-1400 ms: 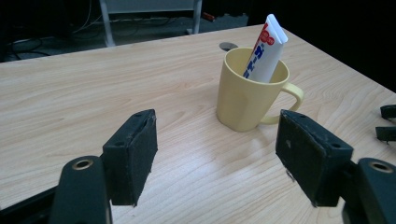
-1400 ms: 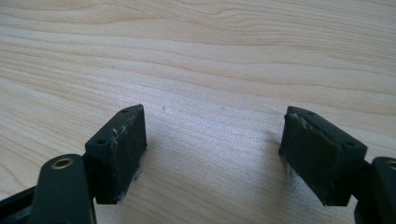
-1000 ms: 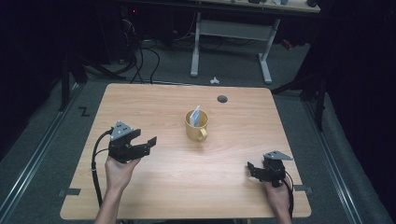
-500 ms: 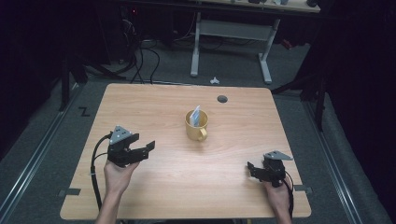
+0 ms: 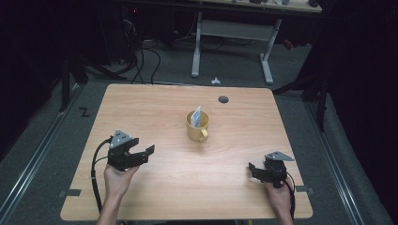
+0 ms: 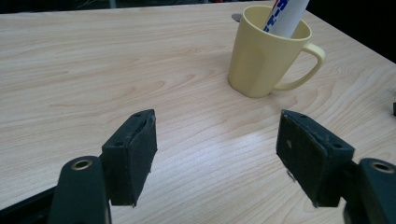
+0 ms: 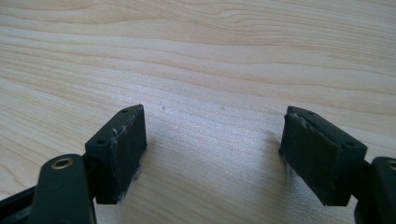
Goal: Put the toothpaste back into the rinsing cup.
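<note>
High view: yellow mug upright at mid-table, handle toward the near edge, white tube standing inside. Left gripper held at the near left, jaws spread wide and empty, aimed toward the mug but well apart from it. Right gripper low at the near right, jaws likewise spread, nothing between them. Left gripper view: mug ahead and right of the open jaws, tube leaning against the rim. Right gripper view: bare wood between parted pads.

Yellow mug upright mid-table, white tube standing inside.
</note>
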Tool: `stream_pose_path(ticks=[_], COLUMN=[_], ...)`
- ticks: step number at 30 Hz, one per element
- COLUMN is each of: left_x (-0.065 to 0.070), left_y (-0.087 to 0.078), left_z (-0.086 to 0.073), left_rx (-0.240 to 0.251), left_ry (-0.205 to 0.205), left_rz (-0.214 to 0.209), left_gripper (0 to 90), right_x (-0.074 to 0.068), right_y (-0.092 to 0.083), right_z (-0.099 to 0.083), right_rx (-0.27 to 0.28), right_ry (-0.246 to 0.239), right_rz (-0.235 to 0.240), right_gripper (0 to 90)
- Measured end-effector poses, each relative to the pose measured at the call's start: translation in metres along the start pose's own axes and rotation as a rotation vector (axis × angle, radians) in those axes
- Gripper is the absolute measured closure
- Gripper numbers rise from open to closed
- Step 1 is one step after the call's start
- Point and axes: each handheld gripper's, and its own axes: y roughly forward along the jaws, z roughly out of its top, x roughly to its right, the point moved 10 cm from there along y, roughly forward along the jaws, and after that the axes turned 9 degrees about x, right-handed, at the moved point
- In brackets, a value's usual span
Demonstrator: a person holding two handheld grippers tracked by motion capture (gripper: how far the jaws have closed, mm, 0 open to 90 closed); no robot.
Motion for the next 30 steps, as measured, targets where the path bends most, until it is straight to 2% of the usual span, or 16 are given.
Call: stream_pose_path(ticks=[15,30], left_x=[-0.005,-0.008], left_y=[0.008,0.014], left_z=[-0.021,-0.038], left_rx=[-0.057,-0.075], left_ry=[0.006,-0.016], left_rz=[0.023,0.040], left_gripper=[29.5,29.6], right_x=[0.000,0.000], right_y=[0.000,0.000], right_z=[0.000,0.000], right_rx=[0.000,0.000], right_ry=[0.000,0.000], right_rz=[0.000,0.000], right_gripper=[22.6,22.6])
